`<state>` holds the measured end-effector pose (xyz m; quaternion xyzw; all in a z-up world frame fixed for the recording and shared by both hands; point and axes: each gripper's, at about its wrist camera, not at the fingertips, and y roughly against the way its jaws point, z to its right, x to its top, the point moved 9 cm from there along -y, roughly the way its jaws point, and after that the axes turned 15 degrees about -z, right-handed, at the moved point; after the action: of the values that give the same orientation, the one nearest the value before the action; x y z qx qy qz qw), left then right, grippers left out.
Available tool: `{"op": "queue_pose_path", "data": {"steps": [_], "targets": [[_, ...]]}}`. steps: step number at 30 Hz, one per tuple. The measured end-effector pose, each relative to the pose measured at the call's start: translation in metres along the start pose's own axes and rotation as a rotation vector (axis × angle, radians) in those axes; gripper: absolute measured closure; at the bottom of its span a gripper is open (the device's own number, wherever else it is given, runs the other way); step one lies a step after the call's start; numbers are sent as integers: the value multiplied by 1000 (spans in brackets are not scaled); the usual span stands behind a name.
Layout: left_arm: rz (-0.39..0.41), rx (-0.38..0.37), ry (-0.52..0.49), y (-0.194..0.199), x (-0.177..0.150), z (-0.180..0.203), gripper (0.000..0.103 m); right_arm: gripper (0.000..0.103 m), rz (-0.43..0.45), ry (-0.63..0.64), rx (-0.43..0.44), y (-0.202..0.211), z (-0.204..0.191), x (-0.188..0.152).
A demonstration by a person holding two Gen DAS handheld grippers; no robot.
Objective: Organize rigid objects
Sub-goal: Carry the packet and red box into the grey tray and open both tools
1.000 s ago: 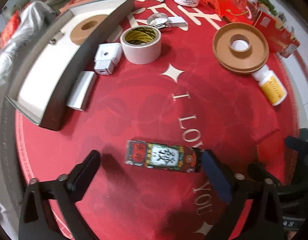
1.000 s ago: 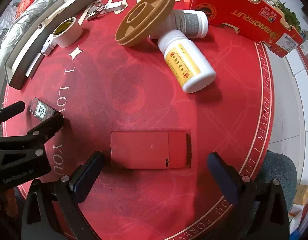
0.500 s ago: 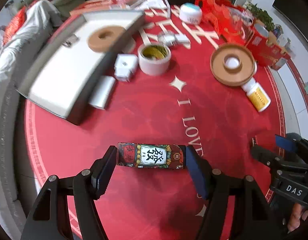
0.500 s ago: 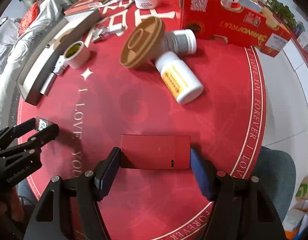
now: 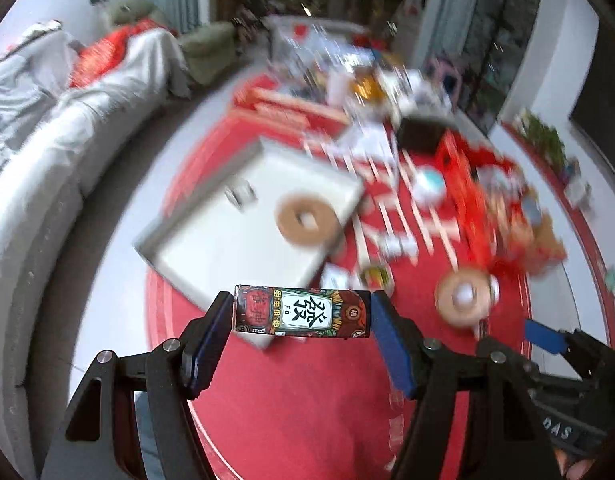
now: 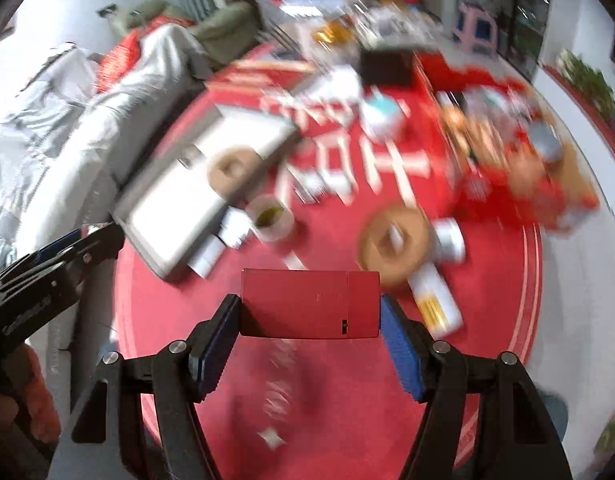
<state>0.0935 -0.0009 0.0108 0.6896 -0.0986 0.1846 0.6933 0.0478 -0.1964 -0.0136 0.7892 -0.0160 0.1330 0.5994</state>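
**Both boxes in hand, tray mostly unfilled**

So, I hold one item in each gripper. My left gripper (image 5: 301, 318) has its fingers (image 5: 391, 344) pressed on the two short ends of the patterned box (image 5: 301, 312), the one with the bold black character on a white panel; it hangs level, clear of the red counter (image 5: 307, 400). My right gripper (image 6: 309, 312) clamps the plain red box (image 6: 309, 304) the same way, end to end, also off the cloth.

The white tray (image 5: 243, 240) sits ahead and to the left, at the counter's edge near the sofa. Inside it I can make out one brown ring (image 5: 305, 220) and a small metal piece; the blur hides anything finer. I judge the sorting as early: just those pieces are in.

Left out on the counter are the tape roll (image 6: 269, 218), a second brown ring (image 6: 393, 240), two white bottles (image 6: 435, 300) beside it, and small white blocks against the tray's wall. My two boxes come next, I reckon, then the rest.
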Motion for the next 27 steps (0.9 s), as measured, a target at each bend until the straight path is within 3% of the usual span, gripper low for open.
{"op": "queue_pose_path", "data": {"steps": [6, 11, 17, 23, 27], "targets": [[123, 44, 117, 43, 63, -47, 31, 33, 103, 83, 52, 41, -58, 79], [176, 129, 176, 50, 99, -84, 31, 33, 141, 127, 81, 52, -100, 137], [67, 188, 234, -23, 103, -114, 31, 33, 96, 142, 65, 6, -127, 183], [-73, 194, 236, -106, 81, -118, 31, 33, -42, 122, 64, -73, -128, 182], [-125, 190, 244, -133, 73, -121, 31, 33, -96, 110, 53, -103, -120, 177]]}}
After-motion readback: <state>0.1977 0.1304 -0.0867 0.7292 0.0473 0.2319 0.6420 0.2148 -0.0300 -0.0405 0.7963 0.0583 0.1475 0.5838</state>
